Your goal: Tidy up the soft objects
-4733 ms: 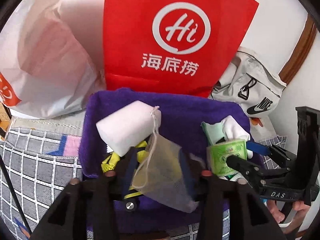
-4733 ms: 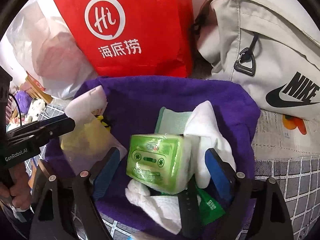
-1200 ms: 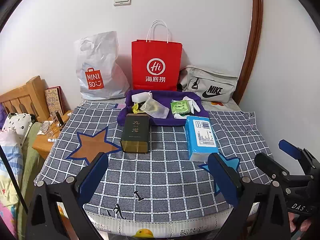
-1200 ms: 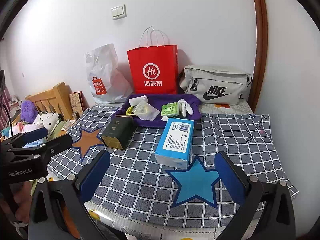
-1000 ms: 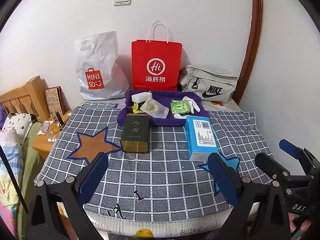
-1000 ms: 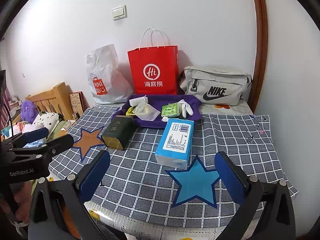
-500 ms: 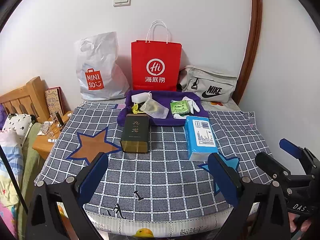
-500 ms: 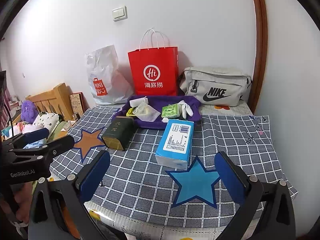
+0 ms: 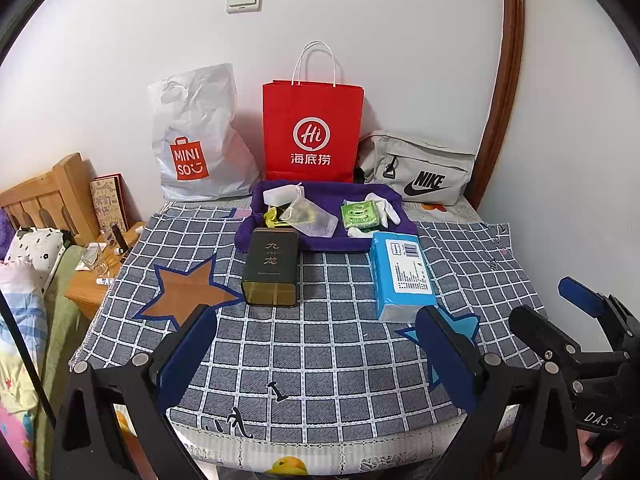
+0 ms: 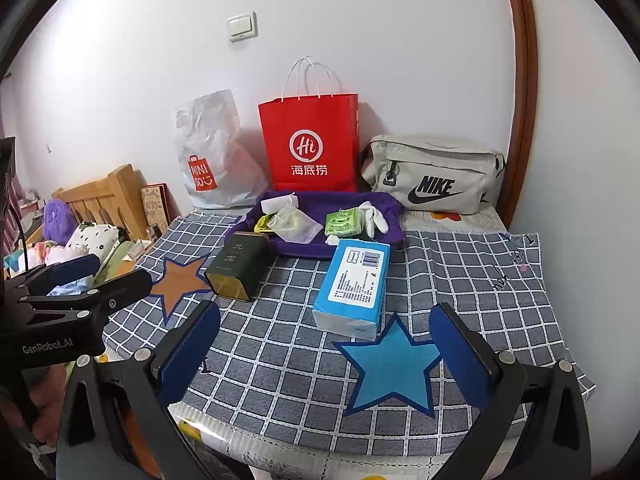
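A: status on grippers?
B: left gripper (image 9: 316, 356) jaws spread wide, nothing between them, hovering off the near edge of the table (image 9: 320, 360). right gripper (image 10: 324, 352) same, wide apart, empty, also at the near edge

A: where's the soft stuff?
B: all in the purple tray (image 9: 392, 196) at the far edge, middle. left half: white foam block (image 9: 280, 193), mesh drawstring pouch (image 9: 308, 218) just in front of it, yellow item (image 9: 272, 216) partly under the pouch, can't tell what it is. right half: green tissue pack (image 9: 359, 215), white cloth (image 9: 386, 210) touching its right side

A: anything else on the table?
B: dark green tin (image 9: 272, 268) lying on its side, touching the tray's near left edge. blue tissue box (image 9: 402, 276) in front of the tray's near right corner. the two are well apart

A: behind the tray?
B: against the wall along the far edge: MINISO plastic bag (image 9: 200, 140) left, red paper bag (image 9: 312, 132) centre, grey Nike bag (image 9: 420, 170) right

A: cloth?
B: grey checked tablecloth (image 10: 480, 272) with star patches, one brown near the left edge, one blue near the right gripper
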Motion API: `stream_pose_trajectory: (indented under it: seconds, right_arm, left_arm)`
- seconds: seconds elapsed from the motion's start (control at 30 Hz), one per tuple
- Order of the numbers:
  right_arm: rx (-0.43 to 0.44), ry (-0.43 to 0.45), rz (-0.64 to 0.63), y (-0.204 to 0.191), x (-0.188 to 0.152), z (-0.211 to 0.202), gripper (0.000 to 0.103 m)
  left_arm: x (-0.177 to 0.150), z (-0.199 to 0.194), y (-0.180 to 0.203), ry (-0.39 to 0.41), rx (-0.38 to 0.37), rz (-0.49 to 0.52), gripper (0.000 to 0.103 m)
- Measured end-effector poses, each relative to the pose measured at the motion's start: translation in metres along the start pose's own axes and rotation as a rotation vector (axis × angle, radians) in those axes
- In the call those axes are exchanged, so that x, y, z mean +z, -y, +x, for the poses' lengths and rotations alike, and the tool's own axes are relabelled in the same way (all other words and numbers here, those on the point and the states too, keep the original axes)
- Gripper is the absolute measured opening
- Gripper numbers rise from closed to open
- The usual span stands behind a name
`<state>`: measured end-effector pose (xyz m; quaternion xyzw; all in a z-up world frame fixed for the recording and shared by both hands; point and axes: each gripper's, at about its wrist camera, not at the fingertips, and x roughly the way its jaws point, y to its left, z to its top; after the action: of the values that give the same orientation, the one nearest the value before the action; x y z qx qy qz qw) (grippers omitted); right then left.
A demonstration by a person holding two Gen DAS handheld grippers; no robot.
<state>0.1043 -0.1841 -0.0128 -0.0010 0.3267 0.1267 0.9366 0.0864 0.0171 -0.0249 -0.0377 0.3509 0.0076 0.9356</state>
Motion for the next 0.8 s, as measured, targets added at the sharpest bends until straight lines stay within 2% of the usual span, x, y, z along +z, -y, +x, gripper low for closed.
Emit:
stream_pose_trajectory:
  seconds: [0.8]
  right_arm:
    - [0.002, 0.005, -0.009, -0.0002, -0.0014, 0.0015, 0.103]
  left_arm:
    - [0.0005, 0.0048, -0.0004, -0.012, -0.007, 0.002, 0.101]
